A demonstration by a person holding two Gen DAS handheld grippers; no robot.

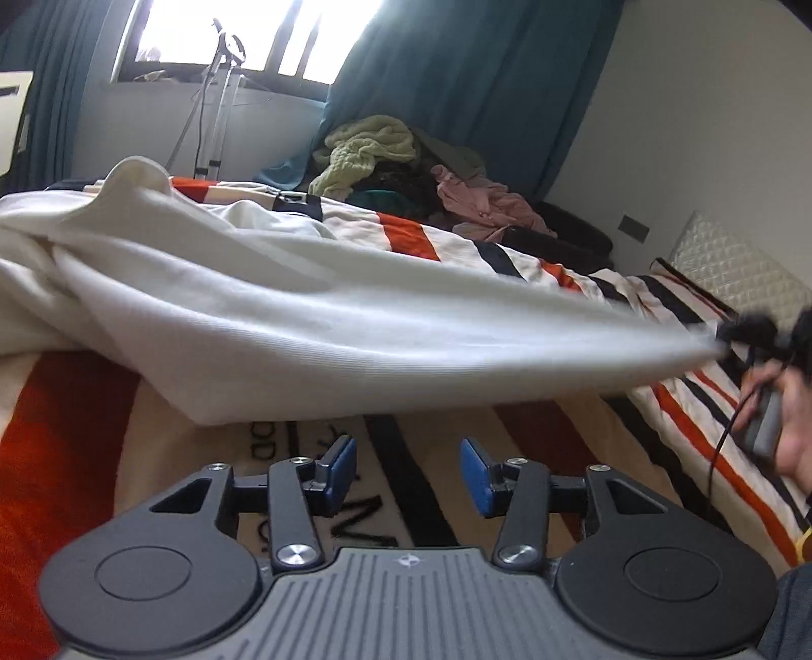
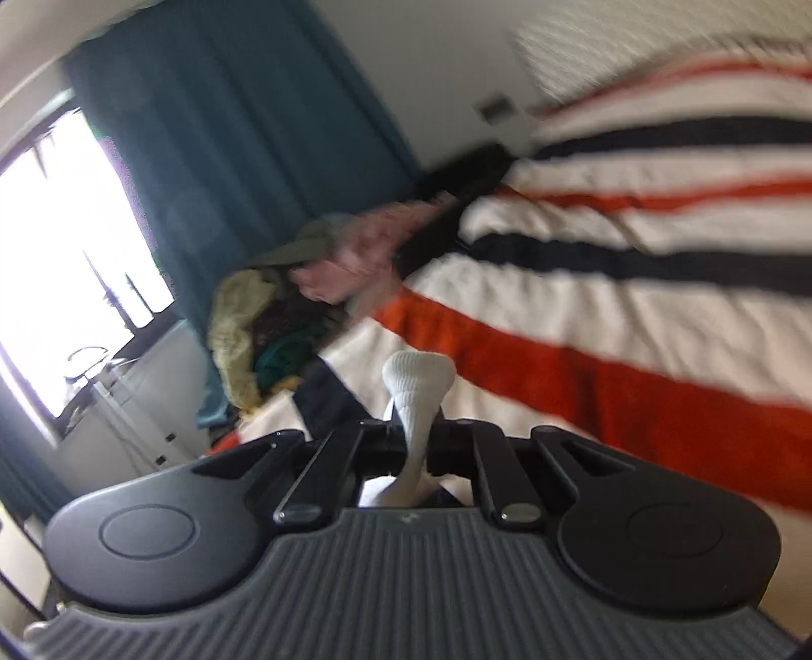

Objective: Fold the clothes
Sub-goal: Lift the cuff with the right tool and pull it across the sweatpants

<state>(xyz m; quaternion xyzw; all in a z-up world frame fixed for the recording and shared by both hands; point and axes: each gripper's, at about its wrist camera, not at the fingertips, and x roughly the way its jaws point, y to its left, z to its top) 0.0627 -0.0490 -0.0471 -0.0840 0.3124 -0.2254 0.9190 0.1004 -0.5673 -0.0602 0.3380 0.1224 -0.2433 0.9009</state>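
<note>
Left gripper: we see our left gripper (image 1: pixel 408 469) with its blue-padded fingers (image 1: pixel 341 459) standing apart and nothing between them — they hang over the striped blanket.

Right gripper: our right gripper (image 2: pixel 413 431) is clamped tight on a bunched end of the white ribbed knit garment (image 2: pixel 417 396), which pokes out ahead of the jaws (this view is blurred).

Garment: from the left wrist view, the white ribbed knit garment (image 1: pixel 314 325) stretches ahead of the open fingers, lifted off the bed on its right side, where it narrows to a point at the other gripper (image 1: pixel 746 335); its left part lies rumpled on the bed.

Hand: a person's hand (image 1: pixel 781 421) grips that tool's handle, far right of our left gripper.

Bed cover: a cream blanket with orange and black stripes (image 1: pixel 710 426) lies beneath both tools — dark lettering shows just ahead of the left fingers.

Beyond: a heap of green, pink and dark clothes (image 1: pixel 406 167) sits at the far edge, against teal curtains (image 1: pixel 457 76) and a bright window (image 1: pixel 254 35).
</note>
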